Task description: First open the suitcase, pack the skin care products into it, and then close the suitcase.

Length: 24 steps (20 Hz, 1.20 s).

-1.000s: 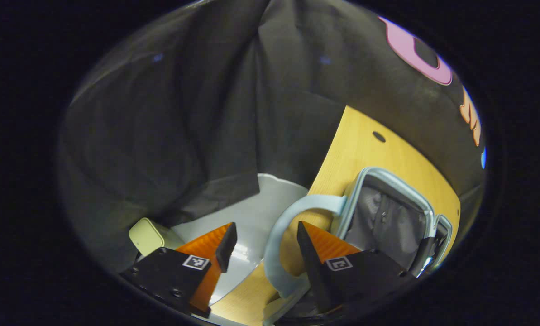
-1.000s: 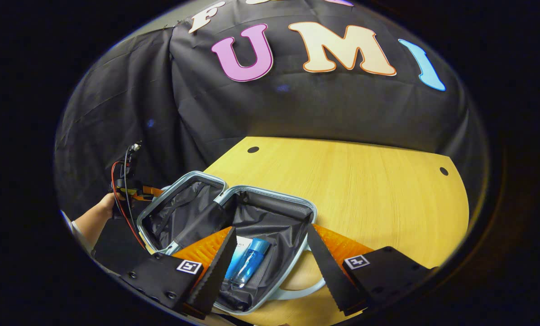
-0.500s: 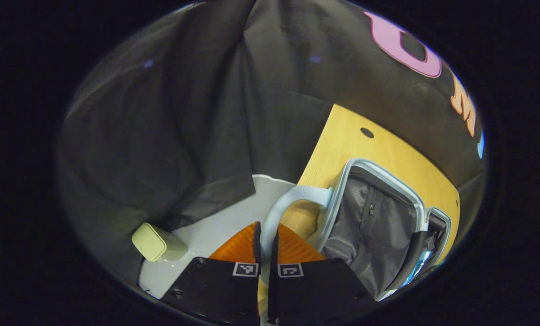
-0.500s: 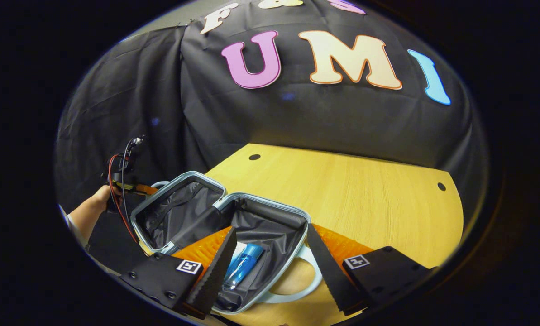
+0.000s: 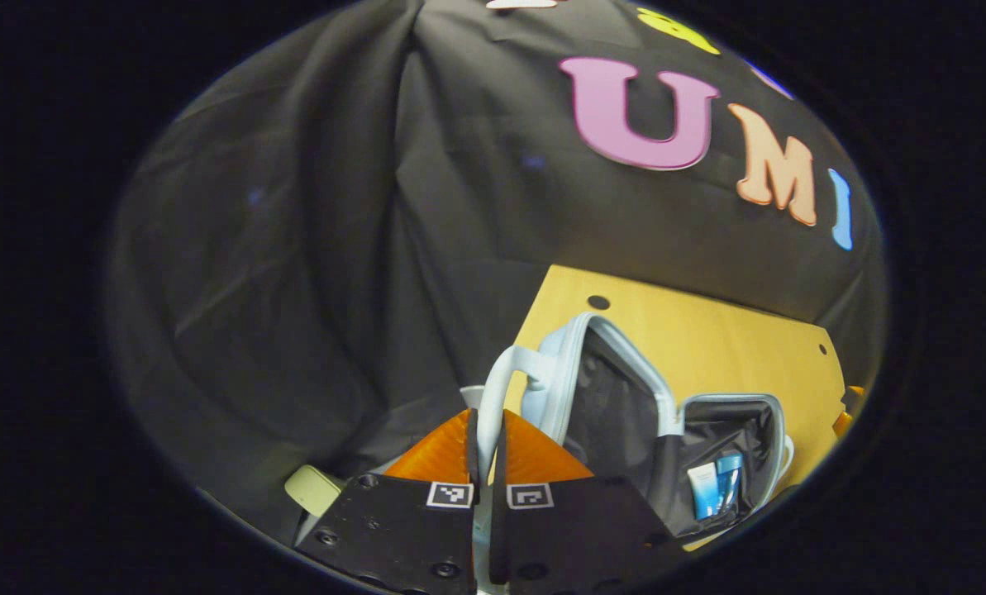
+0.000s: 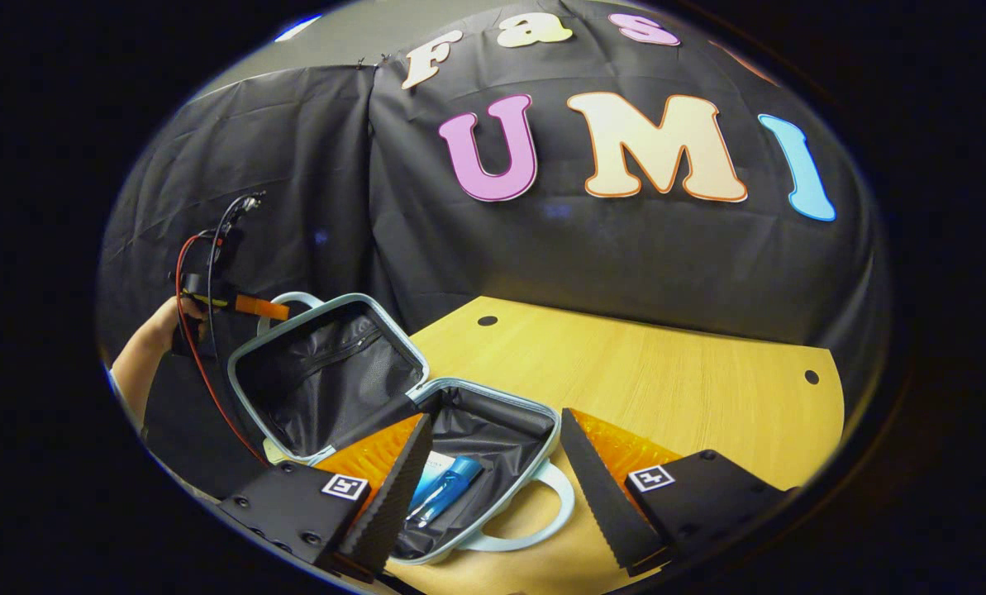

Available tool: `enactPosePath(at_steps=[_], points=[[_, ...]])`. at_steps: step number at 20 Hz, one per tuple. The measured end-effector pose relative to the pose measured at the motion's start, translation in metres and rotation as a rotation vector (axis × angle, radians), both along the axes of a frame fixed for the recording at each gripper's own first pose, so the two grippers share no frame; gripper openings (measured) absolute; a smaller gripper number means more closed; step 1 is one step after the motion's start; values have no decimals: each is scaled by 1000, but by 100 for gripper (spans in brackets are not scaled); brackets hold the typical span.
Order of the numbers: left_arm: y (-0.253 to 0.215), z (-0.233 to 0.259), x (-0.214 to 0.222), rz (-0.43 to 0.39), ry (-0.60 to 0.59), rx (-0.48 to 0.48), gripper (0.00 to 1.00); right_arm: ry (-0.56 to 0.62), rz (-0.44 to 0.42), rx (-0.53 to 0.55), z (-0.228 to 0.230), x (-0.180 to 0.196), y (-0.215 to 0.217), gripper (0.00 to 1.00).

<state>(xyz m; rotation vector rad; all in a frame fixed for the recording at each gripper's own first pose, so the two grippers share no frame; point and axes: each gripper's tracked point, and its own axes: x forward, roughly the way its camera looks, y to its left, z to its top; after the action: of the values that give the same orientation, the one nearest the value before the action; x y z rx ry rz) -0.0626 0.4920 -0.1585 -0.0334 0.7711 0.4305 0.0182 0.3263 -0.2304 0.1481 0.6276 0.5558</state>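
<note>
the closing step is in hand: the pale blue hard-shell suitcase (image 6: 426,430) lies open on the yellow wooden table (image 6: 666,388), with the blue skin care bottle (image 6: 447,489) and a white-blue tube (image 5: 703,489) inside the near half. the left gripper (image 5: 486,446) has its fingers closed on the pale blue lid handle (image 5: 501,388), lid half raised at the left. next, i think, the lid must swing right and down onto the base. the right gripper (image 6: 493,487) hovers open above the near half, gripping nothing
</note>
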Motion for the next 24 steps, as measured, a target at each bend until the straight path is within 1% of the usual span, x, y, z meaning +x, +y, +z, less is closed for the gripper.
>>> enactPosePath(at_steps=[1, 5, 9, 13, 17, 20, 24], points=[[-15, 14, 7, -23, -13, 7, 1, -5, 3, 8, 3, -2, -6, 98], [-87, 45, 28, -126, -45, 46, 0, -18, -3, 24, 7, -10, -35, 98], [-153, 59, 44, -224, -70, 48, 0, -21, -20, 41, 12, -14, -63, 98], [-205, 59, 55, -284, -94, -10, 0, -27, -30, 43, 14, -19, -84, 98], [-254, 54, 63, -338, -123, -92, 0, -27, -40, 43, 17, -24, -104, 98], [-275, 45, 66, -360, -125, -92, 0, -26, -57, 36, 17, -27, -119, 98], [-331, 28, 70, -426, -126, -209, 0, -27, -87, 29, 18, -30, -135, 98]])
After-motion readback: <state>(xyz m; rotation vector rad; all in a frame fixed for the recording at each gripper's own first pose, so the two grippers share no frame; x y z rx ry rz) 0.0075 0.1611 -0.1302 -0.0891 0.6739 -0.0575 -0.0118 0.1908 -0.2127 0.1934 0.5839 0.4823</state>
